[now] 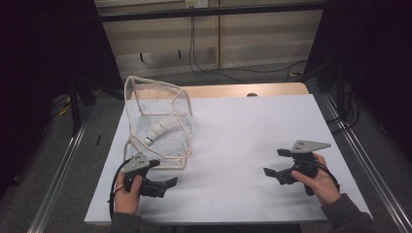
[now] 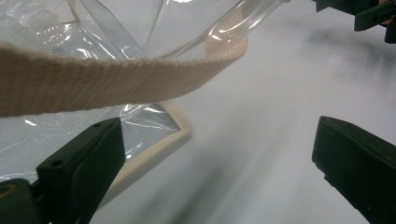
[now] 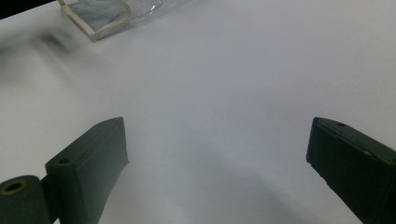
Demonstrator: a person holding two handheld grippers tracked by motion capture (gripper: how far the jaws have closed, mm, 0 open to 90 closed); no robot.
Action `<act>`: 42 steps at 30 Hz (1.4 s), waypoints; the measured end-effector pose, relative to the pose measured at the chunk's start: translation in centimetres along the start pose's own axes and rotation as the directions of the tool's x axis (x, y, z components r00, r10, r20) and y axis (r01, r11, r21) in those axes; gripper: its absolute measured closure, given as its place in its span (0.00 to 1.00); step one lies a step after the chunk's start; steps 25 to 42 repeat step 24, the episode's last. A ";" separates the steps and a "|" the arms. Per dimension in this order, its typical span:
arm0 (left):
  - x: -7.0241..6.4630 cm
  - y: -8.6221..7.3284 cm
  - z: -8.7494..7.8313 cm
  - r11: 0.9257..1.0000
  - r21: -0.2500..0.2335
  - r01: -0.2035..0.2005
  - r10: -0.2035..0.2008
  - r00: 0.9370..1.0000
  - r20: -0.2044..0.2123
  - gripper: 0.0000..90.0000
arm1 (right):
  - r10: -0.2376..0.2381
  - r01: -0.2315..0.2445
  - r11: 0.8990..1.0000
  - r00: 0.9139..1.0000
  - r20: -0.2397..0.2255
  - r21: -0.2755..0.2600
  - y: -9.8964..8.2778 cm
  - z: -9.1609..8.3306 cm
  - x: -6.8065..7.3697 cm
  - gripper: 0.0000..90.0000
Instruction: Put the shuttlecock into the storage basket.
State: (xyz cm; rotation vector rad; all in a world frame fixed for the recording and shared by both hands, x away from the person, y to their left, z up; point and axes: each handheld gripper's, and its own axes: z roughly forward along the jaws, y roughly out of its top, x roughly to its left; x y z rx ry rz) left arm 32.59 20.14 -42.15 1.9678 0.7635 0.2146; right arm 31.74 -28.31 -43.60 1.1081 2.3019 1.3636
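A clear plastic bag with beige fabric trim stands open on the left of the white table. A white shuttlecock lies inside it. My left gripper sits just in front of the bag's near edge, open and holding nothing. In the left gripper view the bag's beige strap crosses above the open left gripper, and the bag's trimmed bottom edge lies beside the left jaw. My right gripper rests open over bare table at the right, and its own view shows nothing between the jaws.
The table's wooden far edge shows behind the white sheet. Metal rails run along both sides of the table. Cables hang by the back wall. A corner of the bag appears far off in the right gripper view.
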 end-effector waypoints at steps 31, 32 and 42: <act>-0.1 0.0 0.0 1.000 0.001 -0.005 0.005 1.000 0.004 0.03 | 0.009 -0.009 1.000 1.000 0.013 -0.021 -0.7 -0.7 -0.4 0.05; -0.1 0.0 0.0 1.000 0.001 -0.005 0.005 1.000 0.004 0.03 | 0.009 -0.009 1.000 1.000 0.013 -0.021 -0.7 -0.7 -0.4 0.05; -0.1 0.0 0.0 1.000 0.001 -0.005 0.005 1.000 0.004 0.03 | 0.009 -0.009 1.000 1.000 0.013 -0.021 -0.7 -0.7 -0.4 0.05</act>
